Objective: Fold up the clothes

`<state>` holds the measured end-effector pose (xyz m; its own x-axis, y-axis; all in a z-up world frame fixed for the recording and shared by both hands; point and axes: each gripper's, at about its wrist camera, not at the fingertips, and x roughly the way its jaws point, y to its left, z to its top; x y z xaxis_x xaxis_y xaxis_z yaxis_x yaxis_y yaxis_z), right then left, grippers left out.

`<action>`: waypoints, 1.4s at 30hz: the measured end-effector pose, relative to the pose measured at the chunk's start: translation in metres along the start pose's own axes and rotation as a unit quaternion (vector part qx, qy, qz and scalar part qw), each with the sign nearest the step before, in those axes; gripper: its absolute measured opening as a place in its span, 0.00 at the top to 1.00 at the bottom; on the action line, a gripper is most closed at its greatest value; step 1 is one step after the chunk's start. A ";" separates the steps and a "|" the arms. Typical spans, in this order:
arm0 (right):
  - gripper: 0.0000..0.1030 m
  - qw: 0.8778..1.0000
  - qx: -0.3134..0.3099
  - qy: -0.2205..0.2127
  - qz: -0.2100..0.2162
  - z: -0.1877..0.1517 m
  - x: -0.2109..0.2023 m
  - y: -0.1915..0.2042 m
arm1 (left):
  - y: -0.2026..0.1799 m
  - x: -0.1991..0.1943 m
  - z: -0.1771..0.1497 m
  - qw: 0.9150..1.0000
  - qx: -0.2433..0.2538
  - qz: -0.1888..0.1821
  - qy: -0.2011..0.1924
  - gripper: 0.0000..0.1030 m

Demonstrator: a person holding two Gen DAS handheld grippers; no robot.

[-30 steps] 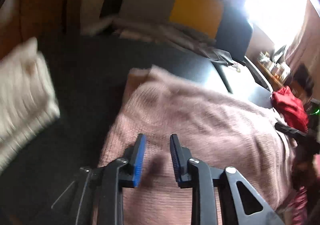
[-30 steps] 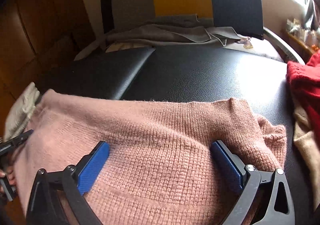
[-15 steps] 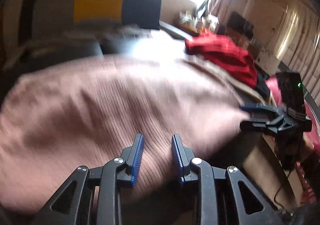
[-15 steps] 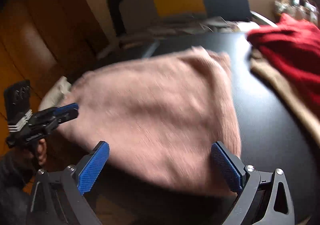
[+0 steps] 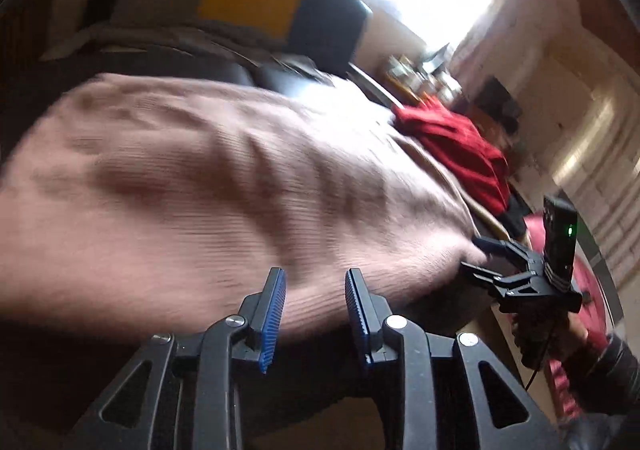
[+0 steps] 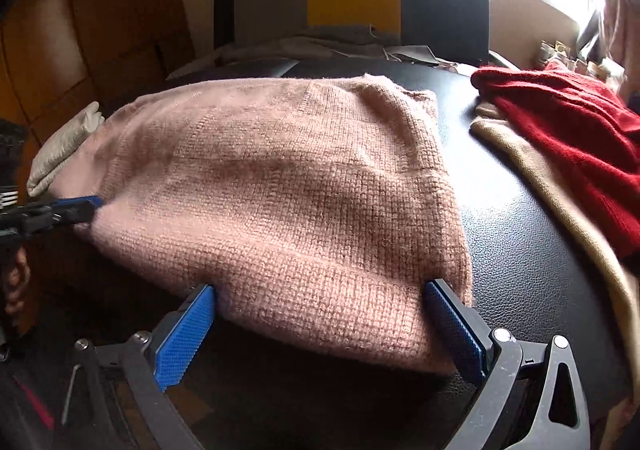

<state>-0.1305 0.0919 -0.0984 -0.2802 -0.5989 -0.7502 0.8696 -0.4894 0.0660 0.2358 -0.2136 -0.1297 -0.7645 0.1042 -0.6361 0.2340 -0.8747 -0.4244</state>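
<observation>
Right wrist: pink sweater point(image 6: 288, 186) between right gripper's point(image 6: 320, 326) wide-apart pads.

Bare tabletop point(image 6: 500, 186) separates pink sweater point(image 6: 288, 186) from red garment point(image 6: 560, 122).

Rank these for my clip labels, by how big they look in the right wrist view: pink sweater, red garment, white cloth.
1. Pink sweater, by far the largest.
2. Red garment, partly cut off by the frame edge.
3. White cloth, mostly hidden behind the sweater, so unsure.
</observation>
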 end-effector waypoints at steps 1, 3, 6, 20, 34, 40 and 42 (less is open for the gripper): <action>0.00 1.000 0.003 0.003 -0.003 0.003 -0.001 0.001 | 0.012 -0.011 0.000 1.000 -0.010 0.012 -0.012 0.68; 0.00 1.000 0.008 0.008 -0.008 0.008 -0.004 0.004 | 0.036 -0.032 0.001 0.998 -0.030 0.036 -0.037 0.67; 0.00 0.999 0.023 -0.027 0.008 0.029 -0.017 0.009 | 0.073 -0.062 -0.001 0.994 -0.052 0.071 -0.057 0.65; 0.00 0.999 -0.047 0.024 0.008 0.109 0.099 0.080 | 0.131 -0.039 -0.009 0.987 -0.126 0.100 -0.013 0.74; 0.00 0.997 -0.019 -0.031 0.065 0.096 0.100 0.061 | 0.198 0.013 0.096 0.990 -0.131 0.041 0.037 0.53; 0.00 0.997 -0.018 -0.033 0.067 0.092 0.097 0.051 | 0.216 0.043 0.108 0.988 -0.144 -0.027 0.056 0.46; 0.00 0.997 -0.019 -0.034 0.068 0.095 0.101 0.055 | 0.219 0.044 0.109 0.986 -0.150 -0.046 0.058 0.46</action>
<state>-0.1492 -0.0559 -0.1082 -0.1843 -0.7000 -0.6900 0.9158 -0.3772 0.1380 0.1881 -0.4521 -0.1800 -0.7207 0.2464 -0.6480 0.3469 -0.6811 -0.6448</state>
